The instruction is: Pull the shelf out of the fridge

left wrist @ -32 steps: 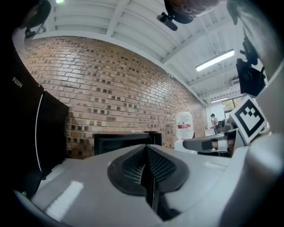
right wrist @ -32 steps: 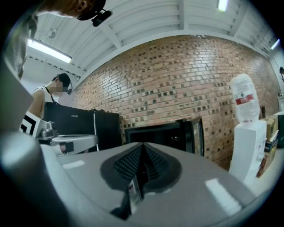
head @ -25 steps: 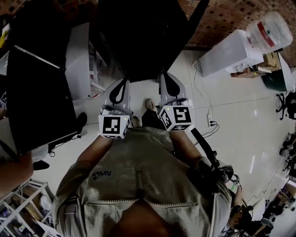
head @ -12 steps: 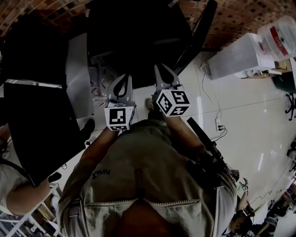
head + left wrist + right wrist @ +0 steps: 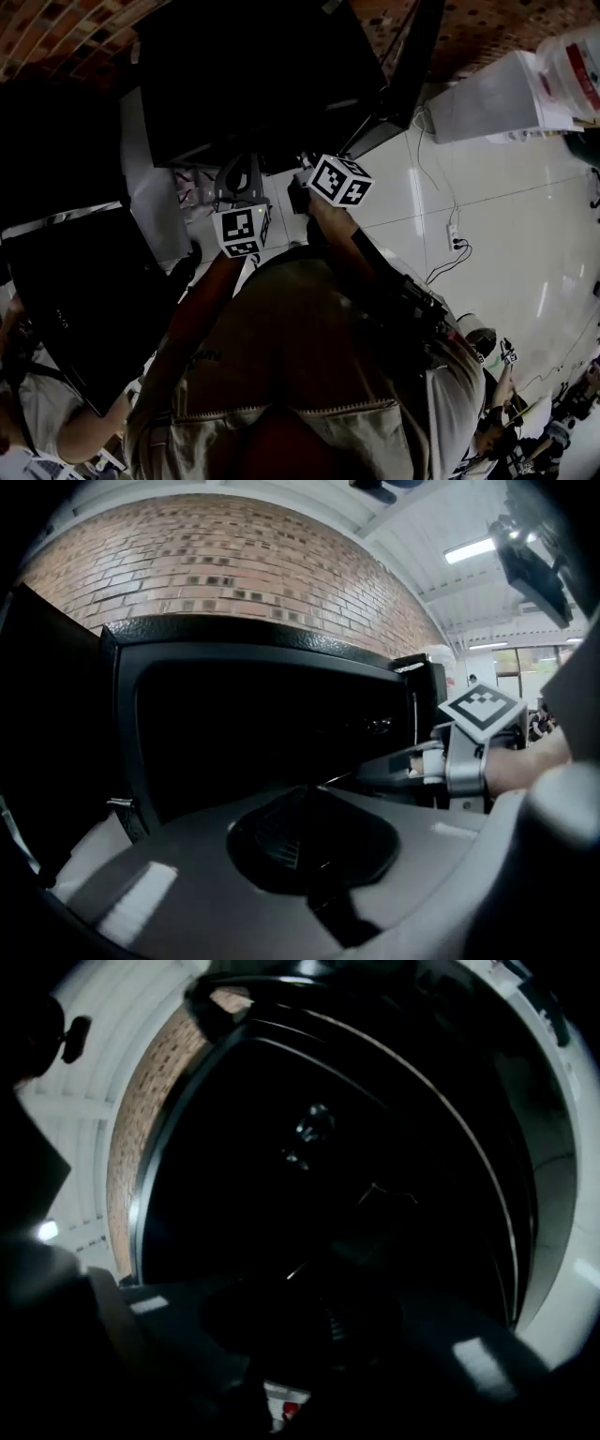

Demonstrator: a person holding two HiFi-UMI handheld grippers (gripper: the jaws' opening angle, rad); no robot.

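Observation:
The black fridge (image 5: 253,75) stands open at the top of the head view, its door (image 5: 412,56) swung out to the right. Its inside is dark and I cannot make out a shelf. My left gripper (image 5: 241,172) hangs just before the opening's lower edge, jaws together on nothing. In the left gripper view its tips (image 5: 309,787) point at the fridge front (image 5: 272,714). My right gripper (image 5: 302,169) is close beside it, also shut and empty. It faces the dark cavity (image 5: 328,1166). The left gripper view shows it at the right (image 5: 394,766).
A white water dispenser (image 5: 497,94) with a bottle (image 5: 577,56) stands at the right by the brick wall (image 5: 56,28). A power strip and cable (image 5: 455,239) lie on the tiled floor. A black cabinet (image 5: 75,281) and another person (image 5: 37,412) are at the left.
Both grippers have moved forward and up to the fridge opening. The right one has turned leftward. The fridge now fills more of the head view.

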